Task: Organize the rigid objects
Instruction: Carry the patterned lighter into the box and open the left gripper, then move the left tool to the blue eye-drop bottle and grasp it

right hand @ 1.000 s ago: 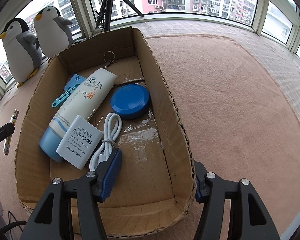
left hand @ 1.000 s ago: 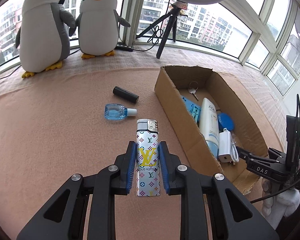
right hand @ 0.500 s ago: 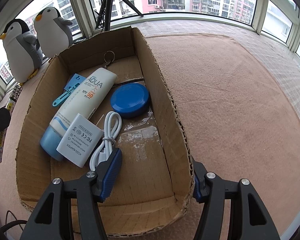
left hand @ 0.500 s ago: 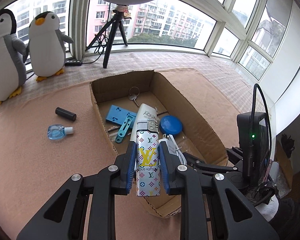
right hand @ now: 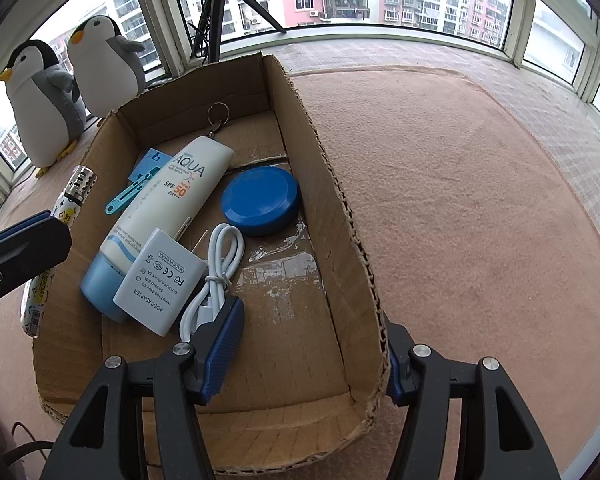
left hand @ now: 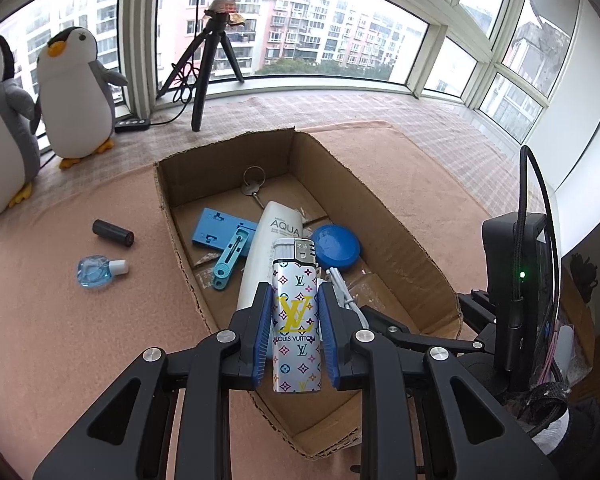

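Lighter (left hand: 296, 320): patterned body, metal cap up, upright, pinched between the blue pads of the left hand-held gripper (left hand: 294, 334). Position: in the air over the near-left part of the cardboard box (left hand: 412, 248), above the sunscreen tube (left hand: 270, 252).

Step in hand (est.): transport of lighter to box, final approach. Next move calls for: lower lighter into free floor area of box, clear of tube, AC adapter (right hand: 160, 280) and white cable (right hand: 216, 272); then spread the pads to release. Bare floor lies near the front wall, right of the cable.

Right hand-held gripper (right hand: 312, 348): spread wide, straddling the box's right wall, one finger inside, one outside. Whether the pads touch the wall: cannot tell. Prob. function: steadying the box.

Box contents: sunscreen tube, adapter, cable, blue round case (left hand: 335, 247), blue card w/ clip tool (left hand: 224, 234), key ring (left hand: 253, 184).

Not yet boxed, on tabletop (left hand: 80, 340) left of box: black cylinder (left hand: 113, 233), small blue bottle (left hand: 100, 272).

View differences:
- Left wrist view: shows the two unboxed items and the grip on the lighter; adapter is hidden behind the lighter.
- Right wrist view: shows adapter label, full cable, bare box floor, the lighter's side profile at the left wall; the unboxed items are out of frame.
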{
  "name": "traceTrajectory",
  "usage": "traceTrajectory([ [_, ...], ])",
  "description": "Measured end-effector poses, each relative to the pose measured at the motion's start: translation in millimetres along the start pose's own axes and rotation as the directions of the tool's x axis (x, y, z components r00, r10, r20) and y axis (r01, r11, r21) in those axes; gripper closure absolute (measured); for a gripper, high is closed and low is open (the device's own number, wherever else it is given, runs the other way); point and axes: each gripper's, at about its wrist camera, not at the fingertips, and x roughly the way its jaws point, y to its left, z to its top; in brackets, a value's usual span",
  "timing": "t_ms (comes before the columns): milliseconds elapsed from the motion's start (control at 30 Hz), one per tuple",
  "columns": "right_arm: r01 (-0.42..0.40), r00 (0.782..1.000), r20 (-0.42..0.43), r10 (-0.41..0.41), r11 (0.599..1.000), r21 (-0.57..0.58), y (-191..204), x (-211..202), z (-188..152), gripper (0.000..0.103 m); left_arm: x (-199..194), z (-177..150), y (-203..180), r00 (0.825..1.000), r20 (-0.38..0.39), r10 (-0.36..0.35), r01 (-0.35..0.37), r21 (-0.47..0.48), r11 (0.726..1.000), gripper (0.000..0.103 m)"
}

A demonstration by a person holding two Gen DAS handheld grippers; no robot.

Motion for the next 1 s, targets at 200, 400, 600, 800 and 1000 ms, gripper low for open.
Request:
traceTrajectory([
  [200,0.0,1.0,0.0,0.0,1.0,0.0,0,0,0,0.047,-1,1,1,1.0,0.003,-0.001,0.001,-0.001,1.0,0.062],
  [400,0.001,1.0,0.0,-0.001,1.0,0.0,-1,0,0,0.047,-1,0,2,1.0,0.002,-0.006,0.006,-0.004,1.0,0.062],
  [600,0.001,1.0,0.0,-0.001,1.0,0.0,-1,0,0,0.046,-4,1,3,1.0,0.009,-0.004,0.004,0.003,1.0,0.062],
  [800,0.001,1.0,0.0,-0.001,1.0,0.0,-1,0,0,0.046,-9,1,16,1.0,0.018,0.014,-0.014,-0.005,1.0,0.062],
  [1000,0.008,1.0,-0.001,-0.008,1.0,-0.002,-2,1,0,0.045,-16,-1,39,0.999,0.025,0.047,-0.047,-0.011,0.999,0.062],
])
